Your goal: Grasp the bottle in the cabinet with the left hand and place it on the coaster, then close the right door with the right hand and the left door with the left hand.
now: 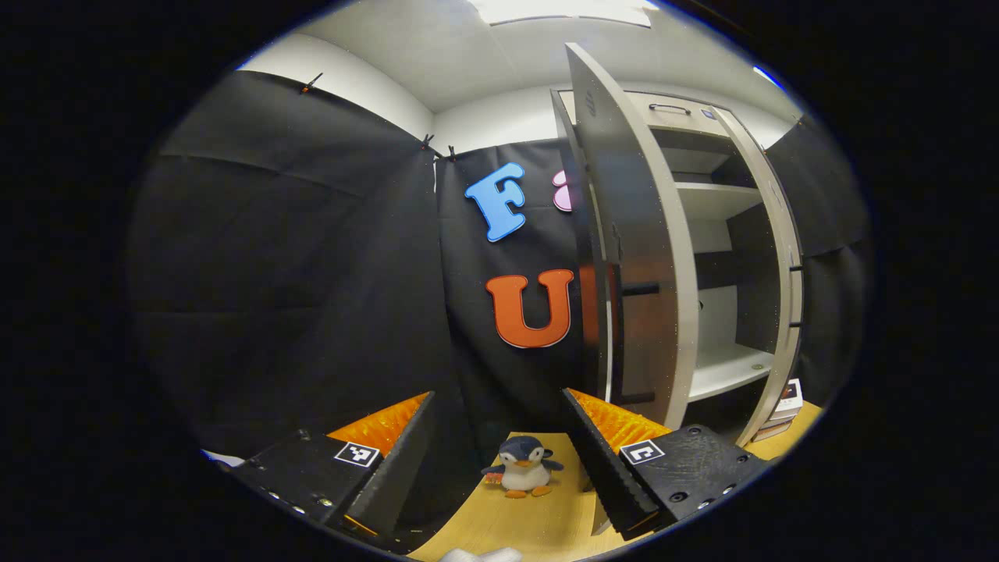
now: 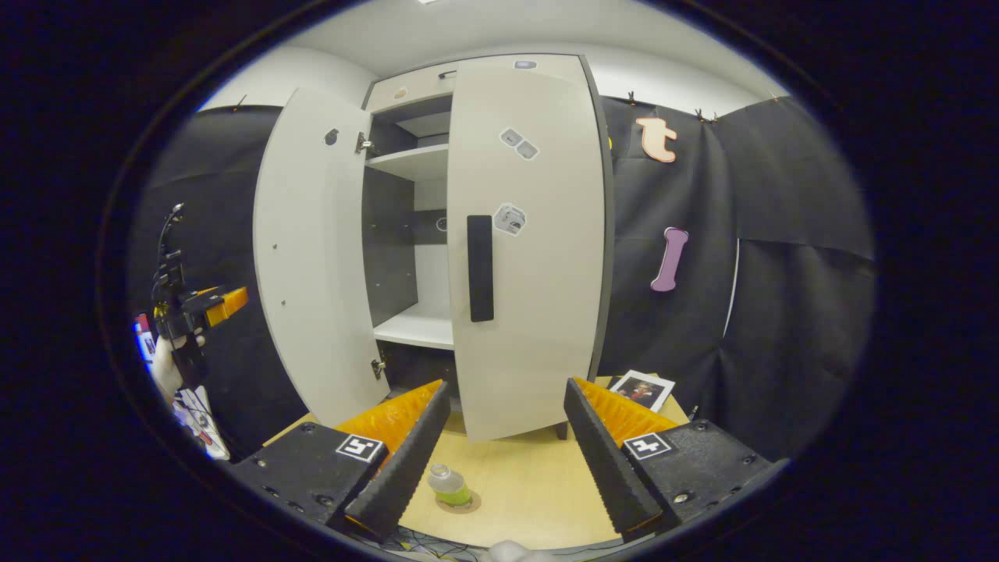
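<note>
The right gripper [image 2: 503, 460] is hovering with its fingers spread wide and holding nothing, and between them, low on the pale wooden surface [image 2: 538, 499], the small clear bottle with greenish contents [image 2: 449, 484] is standing upright on a round brown coaster [image 2: 460, 503], so the placing step looks done. Just beyond those fingers the right door, a tall off-white panel [image 2: 538, 257] with a black vertical bar handle [image 2: 480, 268], is lying nearly flush across the cabinet front, closed or close to it; whether it is fully seated I cannot tell. The left gripper [image 1: 499, 460] is likewise holding its fingers wide apart and empty, aimed past a small plush penguin [image 1: 521, 466] sitting on the surface, with the left door, a glossy pale panel seen edge-on [image 1: 624, 257], standing open beside it and the white empty shelves of the cabinet [image 1: 726, 367] showing behind. In the right gripper view that left gripper [image 2: 195, 312] is hanging well out to the side of the open left door [image 2: 312, 257], apart from it. The step in hand appears to be the left door; the next move calls for bringing the left fingers against its outer face and swinging it shut until it is meeting the right door
</note>
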